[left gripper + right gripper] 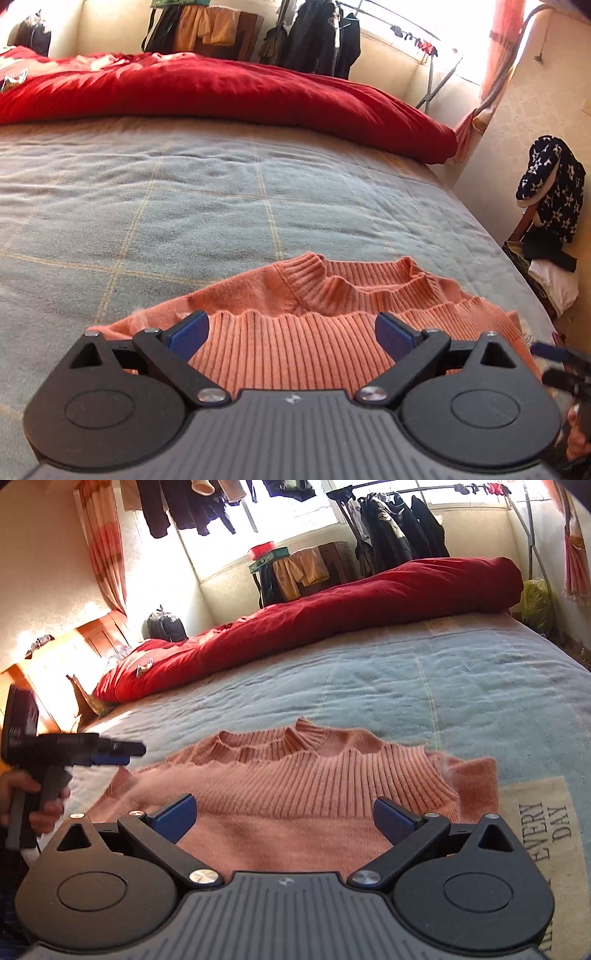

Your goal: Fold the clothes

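I judge this to be the gap between folds: my salmon knit sweater (295,794) lies bunched low in the middle of both views on the grey-blue blanket (184,192), ribbed bands stacked toward the top, nothing held. Next I'd need to pick an edge and close on a single layer (the rib looks stretchy, so it may drag). My left gripper (291,332) hangs just over the ribbing, jaws wide apart and empty; in the right view it juts in at the left edge, level, my hand (40,805) round its handle. My right gripper (286,814) likewise gapes over the knit. The red quilt (221,88) fills the upper frame.
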The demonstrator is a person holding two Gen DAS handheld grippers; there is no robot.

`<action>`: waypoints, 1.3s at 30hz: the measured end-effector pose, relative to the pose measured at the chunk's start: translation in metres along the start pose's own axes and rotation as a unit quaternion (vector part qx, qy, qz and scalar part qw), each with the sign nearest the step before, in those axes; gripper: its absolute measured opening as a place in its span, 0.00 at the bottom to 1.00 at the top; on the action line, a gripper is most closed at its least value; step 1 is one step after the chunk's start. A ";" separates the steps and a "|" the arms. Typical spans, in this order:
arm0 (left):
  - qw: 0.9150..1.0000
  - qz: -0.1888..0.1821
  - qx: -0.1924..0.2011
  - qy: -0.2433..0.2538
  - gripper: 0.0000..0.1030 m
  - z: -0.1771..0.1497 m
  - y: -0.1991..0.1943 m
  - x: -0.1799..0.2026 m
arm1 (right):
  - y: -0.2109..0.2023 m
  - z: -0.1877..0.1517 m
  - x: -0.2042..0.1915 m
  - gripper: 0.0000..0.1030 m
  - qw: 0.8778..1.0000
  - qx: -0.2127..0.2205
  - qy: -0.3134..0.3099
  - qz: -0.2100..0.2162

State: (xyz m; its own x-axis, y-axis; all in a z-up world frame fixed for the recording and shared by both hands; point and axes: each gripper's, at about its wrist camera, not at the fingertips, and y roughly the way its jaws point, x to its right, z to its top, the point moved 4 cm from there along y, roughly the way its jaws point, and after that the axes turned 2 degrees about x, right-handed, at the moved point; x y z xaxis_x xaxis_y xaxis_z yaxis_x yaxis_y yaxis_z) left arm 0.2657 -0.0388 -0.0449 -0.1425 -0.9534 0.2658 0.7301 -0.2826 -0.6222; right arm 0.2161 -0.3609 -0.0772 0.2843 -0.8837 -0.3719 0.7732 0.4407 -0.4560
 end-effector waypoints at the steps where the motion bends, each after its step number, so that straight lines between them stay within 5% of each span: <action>1: 1.000 -0.004 0.006 0.001 0.94 -0.008 -0.008 0.004 | 0.006 0.008 0.001 1.00 1.000 0.003 0.003 -0.001; 9: 0.999 0.037 0.005 0.028 0.94 -0.041 -0.025 0.002 | 0.095 0.040 0.012 1.00 0.998 -0.050 0.021 0.043; 16: 1.000 0.029 0.000 0.012 0.94 -0.043 -0.018 -0.006 | 0.147 0.036 0.033 1.00 0.996 -0.087 0.034 0.004; 20: 1.000 0.012 -0.003 0.007 0.94 -0.045 -0.016 -0.001 | 0.139 0.044 0.029 1.00 0.996 -0.074 0.016 -0.046; 28: 0.999 -0.032 0.015 0.004 0.94 -0.044 -0.040 0.022 | 0.084 0.034 -0.015 1.00 0.995 -0.073 -0.035 -0.057; 39: 0.998 -0.067 0.016 0.010 0.94 -0.051 -0.042 0.042 | 0.022 -0.002 -0.033 1.00 0.993 -0.074 0.000 -0.087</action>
State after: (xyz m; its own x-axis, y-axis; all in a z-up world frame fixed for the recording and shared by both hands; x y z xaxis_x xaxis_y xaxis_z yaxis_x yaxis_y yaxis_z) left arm 0.1947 -0.0723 -0.0452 -0.2527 -0.9097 0.3296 0.7250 -0.4036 -0.5581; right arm 0.2225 -0.3220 -0.0772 0.1537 -0.9486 -0.2767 0.7193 0.2995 -0.6269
